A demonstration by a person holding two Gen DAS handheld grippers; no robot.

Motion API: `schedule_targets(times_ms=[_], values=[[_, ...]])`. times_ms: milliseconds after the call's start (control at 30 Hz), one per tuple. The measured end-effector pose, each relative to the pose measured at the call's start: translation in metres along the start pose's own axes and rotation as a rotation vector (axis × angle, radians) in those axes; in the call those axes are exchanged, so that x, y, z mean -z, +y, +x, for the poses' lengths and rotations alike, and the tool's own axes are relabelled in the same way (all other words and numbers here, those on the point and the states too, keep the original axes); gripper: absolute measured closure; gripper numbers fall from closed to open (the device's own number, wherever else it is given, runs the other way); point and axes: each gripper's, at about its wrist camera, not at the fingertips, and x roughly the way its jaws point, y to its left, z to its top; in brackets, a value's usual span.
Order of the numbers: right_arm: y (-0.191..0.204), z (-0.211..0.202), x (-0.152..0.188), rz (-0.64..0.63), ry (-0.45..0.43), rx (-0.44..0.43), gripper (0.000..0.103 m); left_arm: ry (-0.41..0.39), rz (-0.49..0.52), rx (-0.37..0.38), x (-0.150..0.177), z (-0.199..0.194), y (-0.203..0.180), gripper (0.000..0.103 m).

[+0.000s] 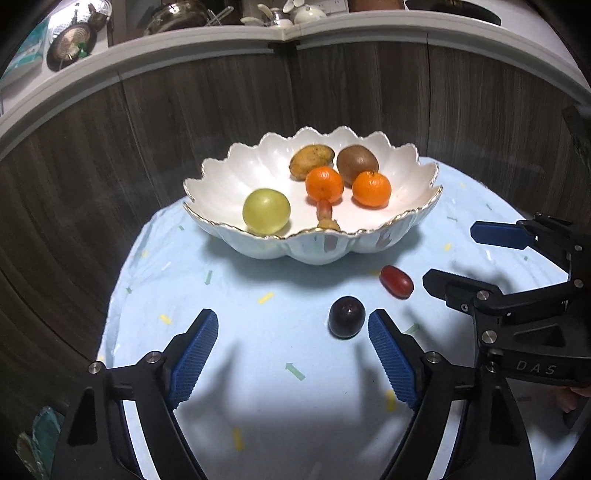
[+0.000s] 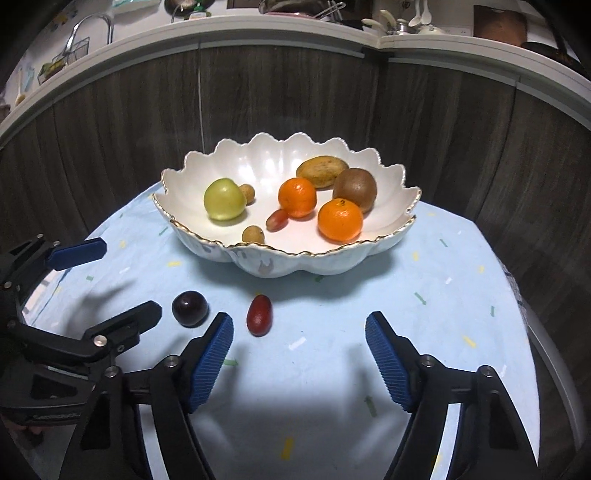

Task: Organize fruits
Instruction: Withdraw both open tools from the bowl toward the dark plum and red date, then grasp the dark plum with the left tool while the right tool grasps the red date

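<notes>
Blue-clothed desk (image 1: 258,369) holds two loose grapes: dark grape (image 1: 346,316), red grape (image 2: 259,314). Both small, slick, easily bruised; pinch gently mid-body. Left tongs (image 1: 291,332) and right tongs (image 2: 299,332) gape, empty.

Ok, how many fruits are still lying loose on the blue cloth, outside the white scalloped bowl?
2. A dark purple round plum lies nearer the left gripper; a red oblong grape tomato lies beside it, nearer the right gripper. The white scalloped bowl could hide others behind it.

Green fruit (image 1: 266,211) hiding 2nd longan; countertop clutter (image 1: 280,13) cut off.
</notes>
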Motion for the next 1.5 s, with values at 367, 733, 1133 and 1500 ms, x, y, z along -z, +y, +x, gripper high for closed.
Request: schedule_targets(times_ms=[367,733,1133,1500], values=[[-0.003,0.023,-0.003,0.004,0.074,-0.070,0.046,0.104,0.022,0.078,-0.007,0.024,-0.009,0.043],[-0.002,0.032,-0.013,-0.044,0.098,-0.146,0.048,0.122,0.091,0.127,-0.009,0.025,-0.023,0.046],[0.007,0.053,-0.014,-0.053,0.180,-0.213,0.071,0.162,0.072,0.152,-0.010,0.041,-0.018,0.057],[0.009,0.053,-0.013,-0.031,0.214,-0.188,0.084,0.164,0.040,0.184,-0.011,0.040,-0.017,0.078]])
